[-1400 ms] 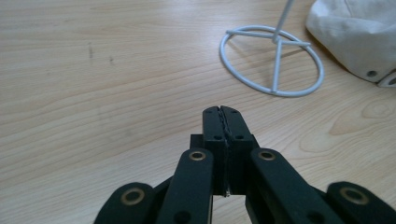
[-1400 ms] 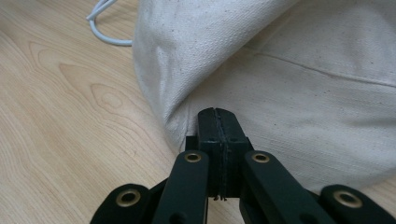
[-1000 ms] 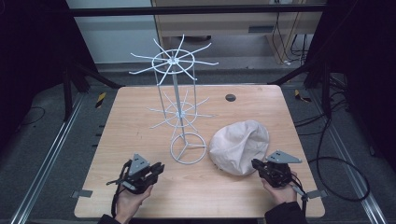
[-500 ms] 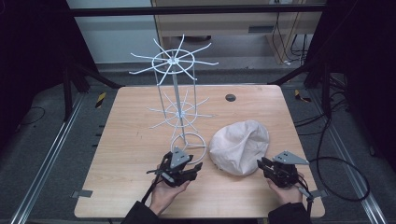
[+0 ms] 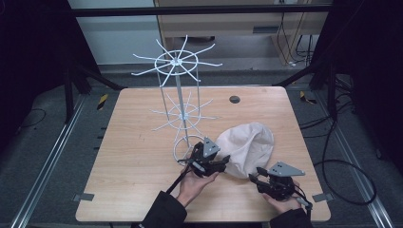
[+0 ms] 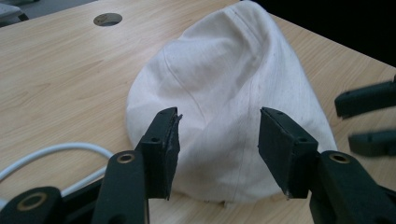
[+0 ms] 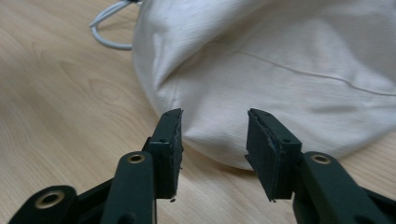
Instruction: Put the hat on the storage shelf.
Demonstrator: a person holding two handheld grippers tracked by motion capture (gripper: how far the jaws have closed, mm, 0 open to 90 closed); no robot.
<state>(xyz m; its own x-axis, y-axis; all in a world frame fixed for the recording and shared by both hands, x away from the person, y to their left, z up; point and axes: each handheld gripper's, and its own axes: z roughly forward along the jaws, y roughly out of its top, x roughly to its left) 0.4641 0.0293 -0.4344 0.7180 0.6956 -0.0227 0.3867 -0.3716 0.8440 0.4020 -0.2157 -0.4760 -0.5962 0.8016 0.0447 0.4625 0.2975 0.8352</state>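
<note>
On the light wooden table [image 5: 133, 156], a cream-white cloth cap [image 5: 247, 147] lies near the front right, just beside the round base of a white wire rack [image 5: 178, 95]. Left tongs [image 5: 227, 160] sit at the cap's left edge, right tongs [image 5: 254, 179] at its near edge. Both pairs have just been opening and stand released, cloth ahead of them, nothing pinched.

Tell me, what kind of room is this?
Probably a lab or workshop for recording: a bare wooden table inside a dark metal frame, with loose cables on the grey floor.
</note>
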